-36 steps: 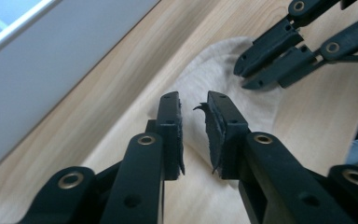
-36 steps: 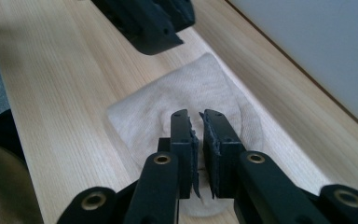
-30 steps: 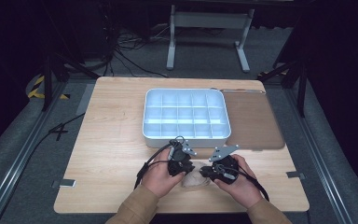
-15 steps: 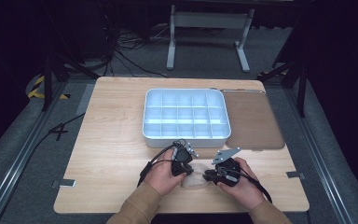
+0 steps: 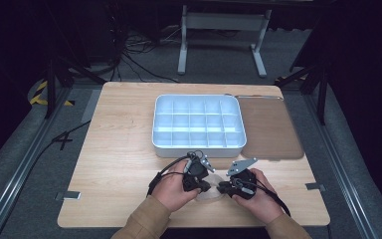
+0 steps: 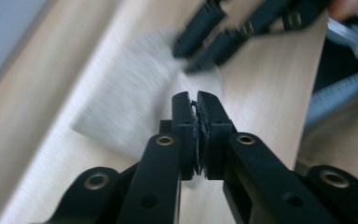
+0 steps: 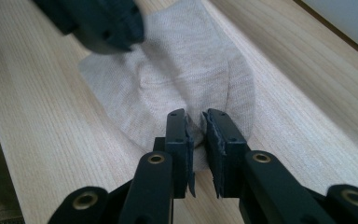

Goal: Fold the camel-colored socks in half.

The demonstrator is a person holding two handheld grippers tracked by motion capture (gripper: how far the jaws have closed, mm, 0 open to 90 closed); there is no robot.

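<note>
1. High view: the room is dark, with cables on the grey floor and a metal stand at the back. A light wooden table (image 5: 119, 149) sits in the middle. On it is a white tray (image 5: 198, 146) with many small boxes inside, and they all look bare. Just beside the tray, on its right, lies a flat brown mat (image 5: 271, 127). Near the front edge, two hands hold the left gripper (image 5: 204, 186) and the right gripper (image 5: 222, 187). Their tips point at each other and nearly meet. Between and under them lies a small pale cloth (image 5: 210, 195), well apart from the tray.

2. Left gripper view: the left gripper (image 6: 196, 100) has its jaws pressed together. The cloth (image 6: 130, 102) runs right up to the tips, so the jaws seem to be pinching its edge, but the picture is blurry and I cannot be sure. The other gripper's black tips (image 6: 203, 39) sit over the far side of the cloth.

3. Right gripper view: the right gripper (image 7: 196, 122) is closed onto the near edge of the beige cloth (image 7: 177, 60), with a little bump of cloth squeezed between the jaws. The cloth lies on the table with a soft fold in it. The other gripper's dark tip (image 7: 103, 23) is at the far side.

4. The step in hand looks like grabbing the cloth from two sides. The next move, I think, is to lift or fold it. Both grippers should keep squeezing and move together slowly, so the thin cloth does not slip out
</note>
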